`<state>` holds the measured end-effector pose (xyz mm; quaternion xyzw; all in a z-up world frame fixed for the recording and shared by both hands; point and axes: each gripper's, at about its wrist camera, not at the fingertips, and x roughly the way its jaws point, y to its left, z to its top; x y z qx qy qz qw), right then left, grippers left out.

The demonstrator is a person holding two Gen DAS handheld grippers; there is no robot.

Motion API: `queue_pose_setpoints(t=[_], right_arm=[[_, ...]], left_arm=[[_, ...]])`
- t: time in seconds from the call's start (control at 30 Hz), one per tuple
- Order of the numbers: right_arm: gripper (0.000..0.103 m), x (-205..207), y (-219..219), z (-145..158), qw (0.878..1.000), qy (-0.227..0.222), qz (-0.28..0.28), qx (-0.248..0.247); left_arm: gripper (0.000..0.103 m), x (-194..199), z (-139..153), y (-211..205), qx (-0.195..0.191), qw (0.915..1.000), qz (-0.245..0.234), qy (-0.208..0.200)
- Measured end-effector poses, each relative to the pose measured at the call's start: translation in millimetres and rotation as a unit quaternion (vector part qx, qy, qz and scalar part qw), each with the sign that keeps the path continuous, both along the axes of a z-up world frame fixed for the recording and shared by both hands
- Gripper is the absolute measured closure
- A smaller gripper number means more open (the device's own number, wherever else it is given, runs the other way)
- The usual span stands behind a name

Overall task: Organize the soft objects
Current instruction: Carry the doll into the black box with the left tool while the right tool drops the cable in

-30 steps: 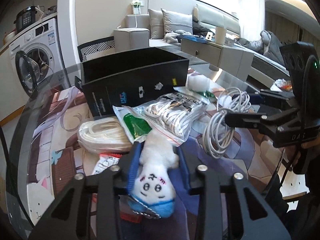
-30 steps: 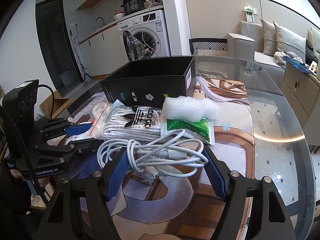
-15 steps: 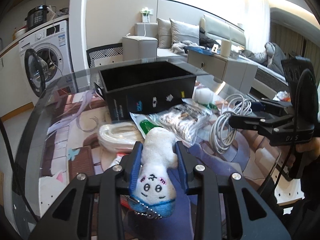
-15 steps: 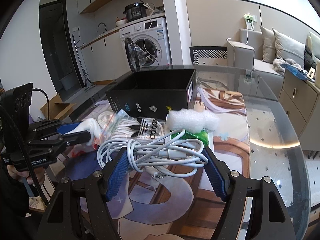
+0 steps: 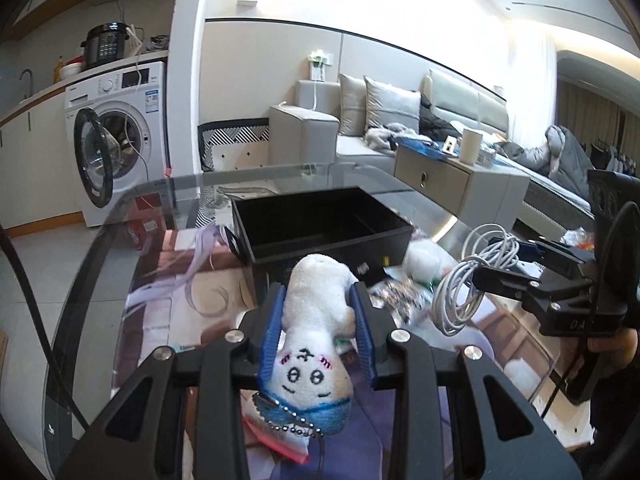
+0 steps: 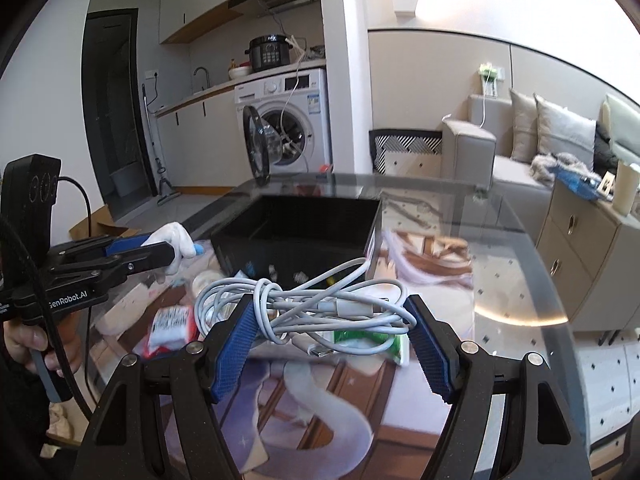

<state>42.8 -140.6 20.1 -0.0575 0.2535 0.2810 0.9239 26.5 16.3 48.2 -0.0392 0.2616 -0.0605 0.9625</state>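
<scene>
The left tongs (image 5: 318,322) are clamped on a white plush toy (image 5: 316,334), its drawn face and blue hem nearest the camera and a bead chain (image 5: 288,426) hanging below. The toy is held clear of the tabletop (image 5: 100,280), in front of the black box (image 5: 320,228). The right tongs (image 6: 332,330) stand fairly wide, their blue pads pressing both ends of a coiled white cable (image 6: 304,304), which is lifted above the tabletop. Beneath the cable lie a green-and-white packet (image 6: 368,340) and a small red-and-white packet (image 6: 172,326). The open black box sits further back on the glass tabletop. A washing machine (image 6: 288,120) and a sofa (image 5: 360,128) occupy the background.
</scene>
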Motion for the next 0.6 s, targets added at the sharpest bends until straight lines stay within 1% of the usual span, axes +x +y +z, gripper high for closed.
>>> queue_pose_setpoints(t=[0.17,0.37,0.6], right_arm=[[0.029,7.1,5.7,15.0,1.0,-0.028,-0.01,0.002],[0.029,19.7,16.1,26.8,0.999,-0.05,-0.013,-0.006],[0.029,41.3,30.0,30.9,0.998,-0.062,-0.019,-0.014]], left_arm=[[0.071,14.8,5.0,6.6,-0.008,0.9996,0.024,-0.009],[0.071,34.1,10.9,7.8,0.003,0.9984,0.052,-0.022],[0.071,57.5,15.6,4.1,0.024,0.9971,0.065,-0.032]])
